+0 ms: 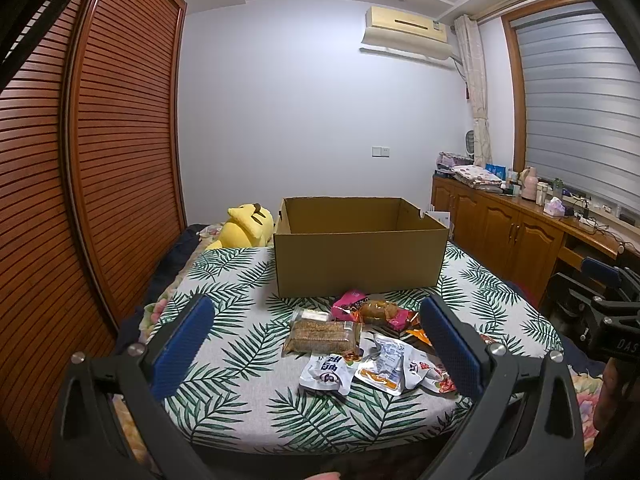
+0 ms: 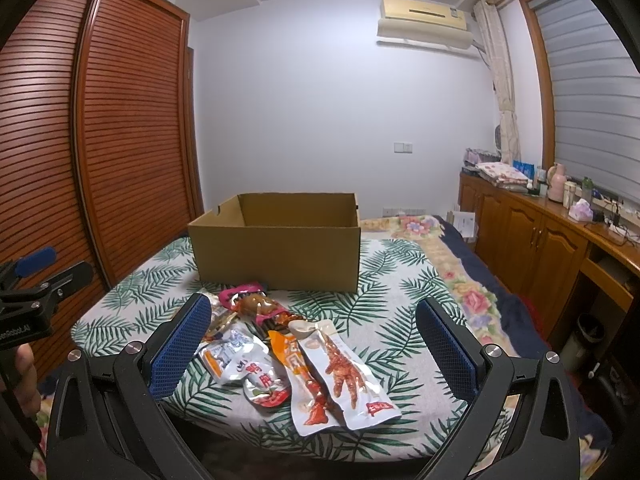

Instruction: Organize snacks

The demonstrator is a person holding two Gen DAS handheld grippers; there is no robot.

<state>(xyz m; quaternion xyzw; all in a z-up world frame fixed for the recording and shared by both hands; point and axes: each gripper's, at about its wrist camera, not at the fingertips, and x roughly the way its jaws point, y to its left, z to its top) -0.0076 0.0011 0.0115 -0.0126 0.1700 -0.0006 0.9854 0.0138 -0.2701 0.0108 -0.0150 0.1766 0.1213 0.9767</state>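
Bedroom w/ a leaf-print bed cover [image 1: 240,352] as the work surface; slatted wardrobe [image 1: 100,160] fills frame left, wood cabinets [image 1: 500,224] at right. Left wrist view, going left to right: yellow plush [image 1: 244,226] at centre-left, then an open cardboard box [image 1: 360,260] in mid-frame, top open, inside not visible. Below it, lower centre, lies the snack pile [image 1: 360,340]: a brown cracker pack [image 1: 322,336], pink packet [image 1: 350,302], white pouches nearer the lens. Left gripper [image 1: 320,344] hovers w/ fingers spread wide, holding nothing. Right wrist view: box centre, chicken-foot pouch [image 2: 340,376] lower centre, right gripper [image 2: 314,348] also spread, nothing held. Step looks like the very start, approx. nothing boxed. Next move prob. needs lowering onto one pack's edge, pinching, lifting over the box wall.
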